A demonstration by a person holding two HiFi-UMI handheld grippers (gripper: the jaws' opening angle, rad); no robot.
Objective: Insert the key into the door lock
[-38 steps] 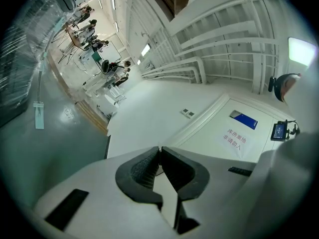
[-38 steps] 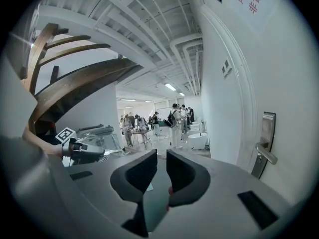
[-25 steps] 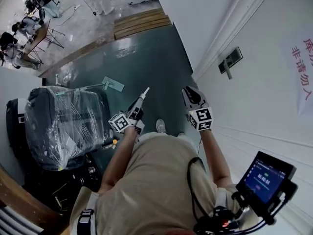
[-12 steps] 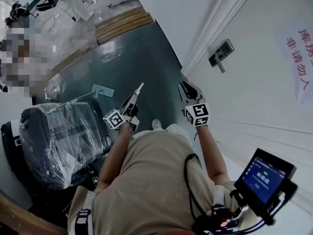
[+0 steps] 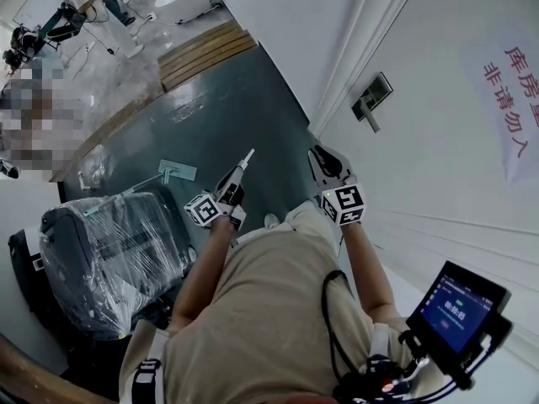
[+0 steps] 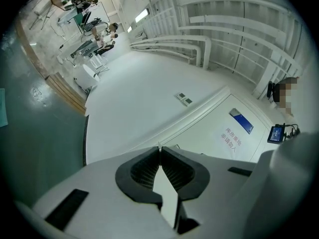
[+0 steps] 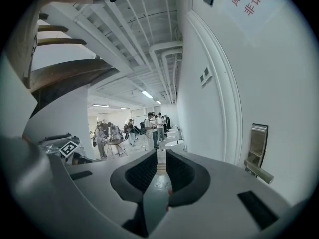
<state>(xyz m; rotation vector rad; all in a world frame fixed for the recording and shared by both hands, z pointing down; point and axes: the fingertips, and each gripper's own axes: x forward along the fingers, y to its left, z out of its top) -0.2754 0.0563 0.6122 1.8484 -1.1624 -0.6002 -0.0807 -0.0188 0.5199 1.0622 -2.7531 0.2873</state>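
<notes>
Both arms reach forward, elbows bent. The left claw, pads pressed together, is farther from the door handle than the right claw, whose pads stand slightly apart.

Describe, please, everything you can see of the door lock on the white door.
The door lock is a narrow rectangular plate. It looks dark from the head view and like shiny metal in the right gripper view. A straight lever handle sticks out from its lower part. The plate is fixed flat on the white door, close to that door's edge. No keyhole can be made out. Nothing touches it: the right gripper is nearest, but clearly apart from it.
</notes>
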